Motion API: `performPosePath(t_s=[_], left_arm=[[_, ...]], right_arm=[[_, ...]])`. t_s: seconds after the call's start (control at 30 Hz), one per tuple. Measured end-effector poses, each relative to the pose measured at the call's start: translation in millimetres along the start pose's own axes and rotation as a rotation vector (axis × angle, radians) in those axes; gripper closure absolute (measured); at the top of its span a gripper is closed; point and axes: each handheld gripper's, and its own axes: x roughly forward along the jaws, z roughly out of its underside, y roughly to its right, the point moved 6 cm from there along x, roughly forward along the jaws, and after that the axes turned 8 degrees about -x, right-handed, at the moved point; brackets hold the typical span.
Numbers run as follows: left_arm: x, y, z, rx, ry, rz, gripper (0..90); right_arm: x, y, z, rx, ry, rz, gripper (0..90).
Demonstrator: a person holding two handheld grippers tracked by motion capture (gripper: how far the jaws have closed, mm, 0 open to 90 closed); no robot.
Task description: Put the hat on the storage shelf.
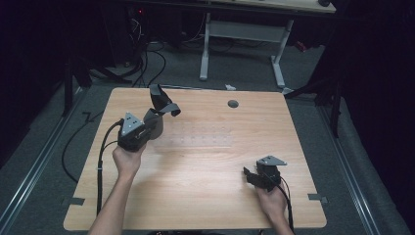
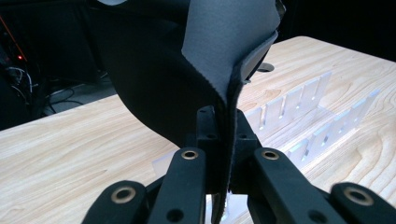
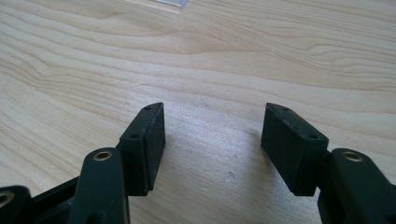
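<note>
We held the left gripper (image 1: 152,121) raised over the far left part of the wooden table (image 1: 205,196), our left hand (image 1: 128,160) wrapped around the back of its body and the forearm coming up from the near edge at a slight slant. Its jaws were clenched on a piece of dark grey fabric (image 1: 161,104), which stood up from the jaws and curled over at the top. In the left gripper view the fabric (image 2: 224,51) ran straight down between the two pads, pinched there along a folded edge, with a lighter grey face turned one way and a black face the other. Just beyond it, a clear plastic slotted rack (image 2: 303,116) lay flat on the table; from the high view that rack (image 1: 203,135) showed as a faint pale patch near the table's middle, just to the right of the left gripper.

Our right hand (image 1: 270,199) rested low near the right front of the table, holding the right gripper (image 1: 250,175) close to the wood and pointed toward the left. Its jaws stood released and wide apart, with bare tabletop (image 3: 210,70) between the pads (image 3: 154,140) and nothing in them.

A round cable hole (image 1: 233,104) sat in the table's far side.
</note>
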Motion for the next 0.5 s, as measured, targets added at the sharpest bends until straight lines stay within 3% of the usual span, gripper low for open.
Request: performPosePath(t_s=[0.5], left_arm=[[2.9,-7.8,17.7,-0.011,-0.015,-0.041,86.5]], right_arm=[[0.1,-0.1,0.0,0.000,0.001,0.000,39.9]])
